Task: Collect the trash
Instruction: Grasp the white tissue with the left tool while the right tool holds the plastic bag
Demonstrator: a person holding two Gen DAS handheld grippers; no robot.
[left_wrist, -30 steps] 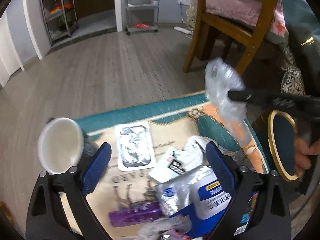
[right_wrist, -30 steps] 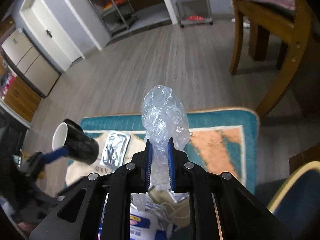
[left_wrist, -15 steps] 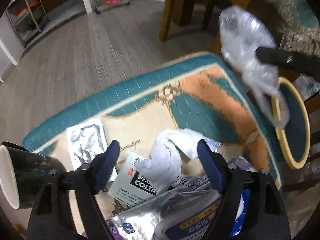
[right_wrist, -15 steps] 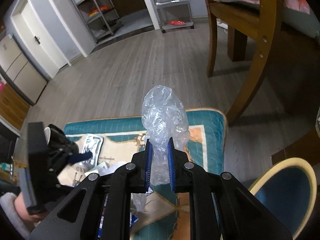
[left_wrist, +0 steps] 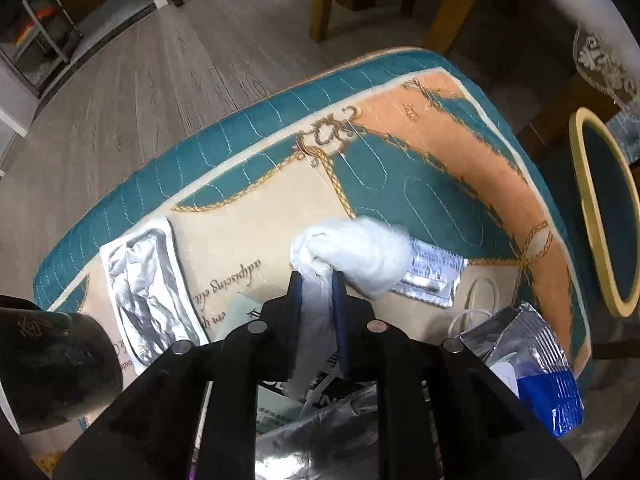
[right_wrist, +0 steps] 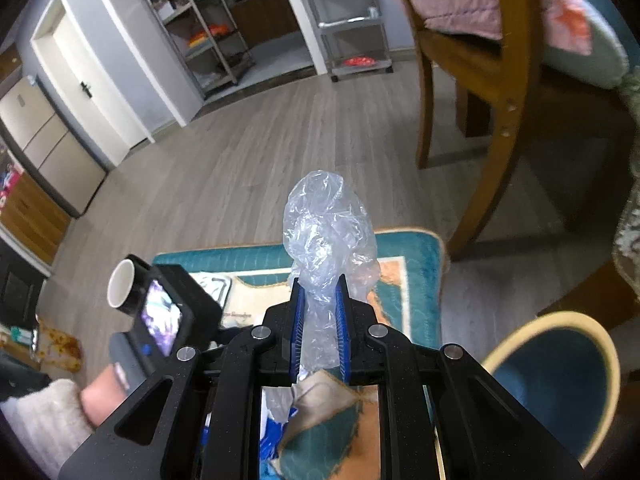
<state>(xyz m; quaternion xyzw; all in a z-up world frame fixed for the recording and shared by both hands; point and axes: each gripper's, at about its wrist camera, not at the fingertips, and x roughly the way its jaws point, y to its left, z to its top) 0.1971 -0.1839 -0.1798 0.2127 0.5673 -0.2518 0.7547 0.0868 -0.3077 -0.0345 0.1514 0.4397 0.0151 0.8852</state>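
Observation:
Trash lies on a teal and beige mat (left_wrist: 400, 160) on the floor. My left gripper (left_wrist: 317, 280) points steeply down over it, its jaws closing with a crumpled white tissue (left_wrist: 360, 252) pinched between the blue pads. My right gripper (right_wrist: 320, 284) is shut on a crumpled clear plastic bag (right_wrist: 328, 220), held above the mat's right part. On the mat lie a silver foil wrapper (left_wrist: 144, 280), a blister pack (left_wrist: 432, 276) and a blue and silver packet (left_wrist: 532, 364). In the right wrist view the left gripper's body (right_wrist: 164, 312) and a hand (right_wrist: 100, 396) show at lower left.
A black cup (left_wrist: 48, 364) with a white inside lies at the mat's left edge. A round blue bin with a yellow rim (left_wrist: 584, 208) stands right of the mat. A wooden chair (right_wrist: 500, 100) stands behind on grey plank floor, with shelves (right_wrist: 352, 20) at the far wall.
My left gripper dropped toward the mat and its jaws went from wide open to closed on the white tissue. The right gripper with the plastic bag drifted out of the left wrist view.

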